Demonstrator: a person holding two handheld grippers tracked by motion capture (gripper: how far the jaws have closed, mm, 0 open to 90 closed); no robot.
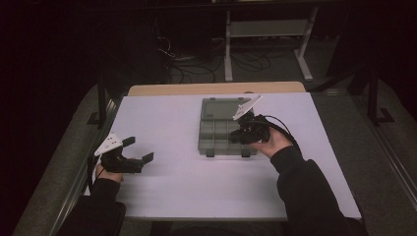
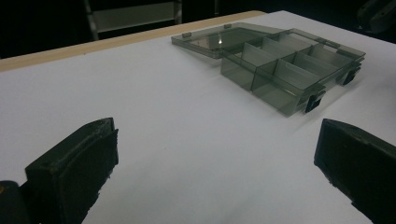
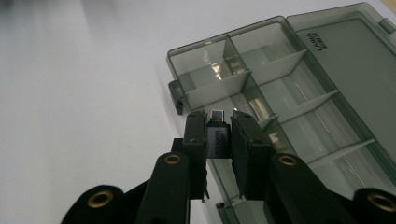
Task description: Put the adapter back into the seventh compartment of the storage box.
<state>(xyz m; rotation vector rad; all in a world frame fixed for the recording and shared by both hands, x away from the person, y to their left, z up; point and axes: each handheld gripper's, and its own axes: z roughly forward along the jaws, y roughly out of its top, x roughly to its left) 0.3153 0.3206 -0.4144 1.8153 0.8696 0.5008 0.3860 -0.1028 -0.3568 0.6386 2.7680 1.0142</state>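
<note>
A: What does the counter (image 1: pixel 172 187) look like?

B: It is white and matte, with a strip of pale wood along its far edge. The room around it is dark. Behind it a light metal frame (image 1: pixel 265 29) stands on a grey floor, with black cables (image 1: pixel 196 69) lying loose beside it.

A: And what sits on the white top?

B: A smoky, see-through plastic box (image 1: pixel 222 133) lies right of centre, its lid folded flat open toward the far side. Dividers split it into compartments.

A: Where is the right gripper (image 1: pixel 235 137)?

B: It hangs over the box's near right part, held in a dark-sleeved hand. Its jaws pinch a small grey adapter (image 3: pixel 217 135), metal plug end pointing out over the compartments.

A: The left gripper (image 1: pixel 140 150)?

B: It is low over the counter's near left, well apart from the box. Its jaws are spread wide with bare white surface between them.
</note>
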